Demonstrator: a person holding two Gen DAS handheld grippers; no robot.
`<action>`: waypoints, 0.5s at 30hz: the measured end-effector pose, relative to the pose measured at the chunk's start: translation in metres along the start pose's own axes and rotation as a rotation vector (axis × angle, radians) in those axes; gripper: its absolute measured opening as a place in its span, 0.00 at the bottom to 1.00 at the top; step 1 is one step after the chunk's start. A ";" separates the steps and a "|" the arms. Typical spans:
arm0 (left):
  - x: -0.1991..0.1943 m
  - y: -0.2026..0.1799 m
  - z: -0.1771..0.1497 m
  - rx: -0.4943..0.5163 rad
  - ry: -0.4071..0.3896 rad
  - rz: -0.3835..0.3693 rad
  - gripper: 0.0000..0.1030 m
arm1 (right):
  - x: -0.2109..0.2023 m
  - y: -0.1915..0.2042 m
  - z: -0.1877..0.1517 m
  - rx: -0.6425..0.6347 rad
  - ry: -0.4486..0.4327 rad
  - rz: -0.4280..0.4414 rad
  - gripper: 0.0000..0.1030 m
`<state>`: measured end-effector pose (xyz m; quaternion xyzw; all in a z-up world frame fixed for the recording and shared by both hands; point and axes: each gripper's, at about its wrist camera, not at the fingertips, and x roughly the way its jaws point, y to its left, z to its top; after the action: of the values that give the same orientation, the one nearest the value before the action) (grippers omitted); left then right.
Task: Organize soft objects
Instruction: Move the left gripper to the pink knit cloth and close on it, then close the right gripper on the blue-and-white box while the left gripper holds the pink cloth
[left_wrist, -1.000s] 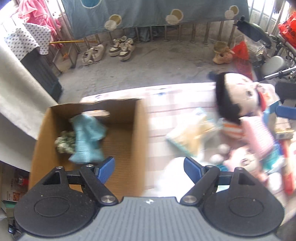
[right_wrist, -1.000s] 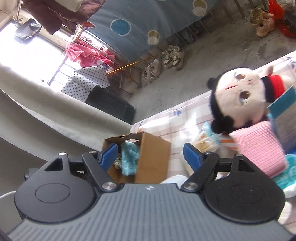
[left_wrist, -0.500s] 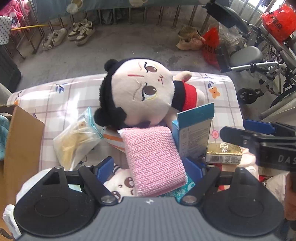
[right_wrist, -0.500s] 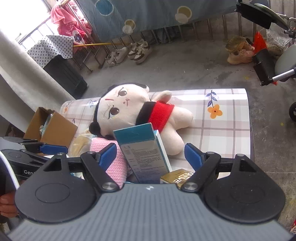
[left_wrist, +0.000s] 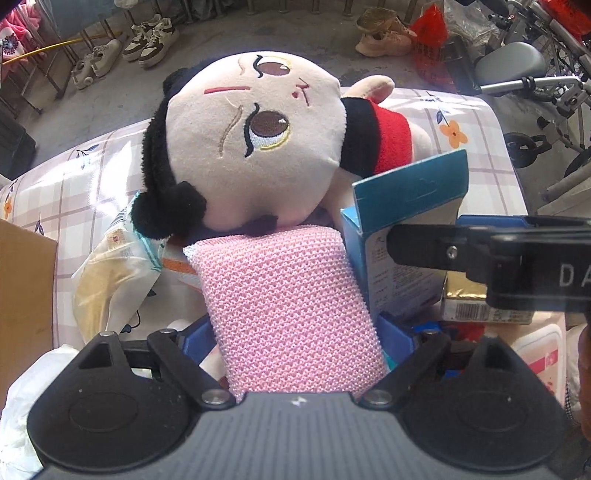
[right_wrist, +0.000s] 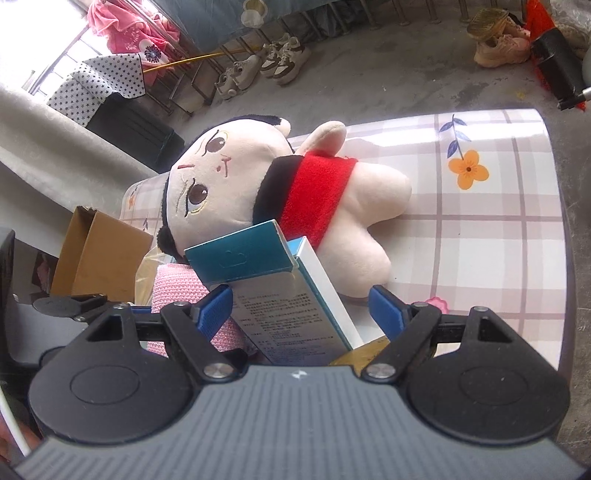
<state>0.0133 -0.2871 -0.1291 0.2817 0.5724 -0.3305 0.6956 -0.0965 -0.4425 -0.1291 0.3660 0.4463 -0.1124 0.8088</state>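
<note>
1. Right now the left gripper straddles the pink knitted pad, one blue finger on each long flank. Its jaws have just been opening wider; whether the pads press the knit I cannot tell, though it looks more framed than squeezed.
2. Seen from the left wrist, the pad's long axis runs from 6 toward 12 o'clock, straight out along the fingers, so closing across its width looks like the natural next move. The left hand is clearly the nearer one to it.
3. Meanwhile the right gripper stands wide open around the teal carton, a stiff box, not gripping it.
4. At 12 o'clock beyond the pad lies the plush doll, on its side and touching the pad's far end.
5. Toward 9 o'clock stands the cardboard box, probably the drop place.
6. Everything rests on a checked, flowered tablecloth; beyond is a concrete floor with shoes.
</note>
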 end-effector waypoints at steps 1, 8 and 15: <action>0.003 -0.001 0.001 0.001 0.002 0.003 0.89 | 0.004 -0.003 0.002 0.013 0.011 0.019 0.78; 0.014 -0.005 -0.002 -0.007 -0.004 0.023 0.88 | 0.027 -0.007 0.008 0.010 0.077 0.099 0.77; 0.005 -0.007 -0.009 0.006 -0.052 0.061 0.84 | 0.023 0.002 0.010 -0.079 0.092 0.083 0.44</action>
<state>0.0028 -0.2853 -0.1357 0.2922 0.5443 -0.3180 0.7192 -0.0762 -0.4442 -0.1430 0.3567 0.4715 -0.0441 0.8053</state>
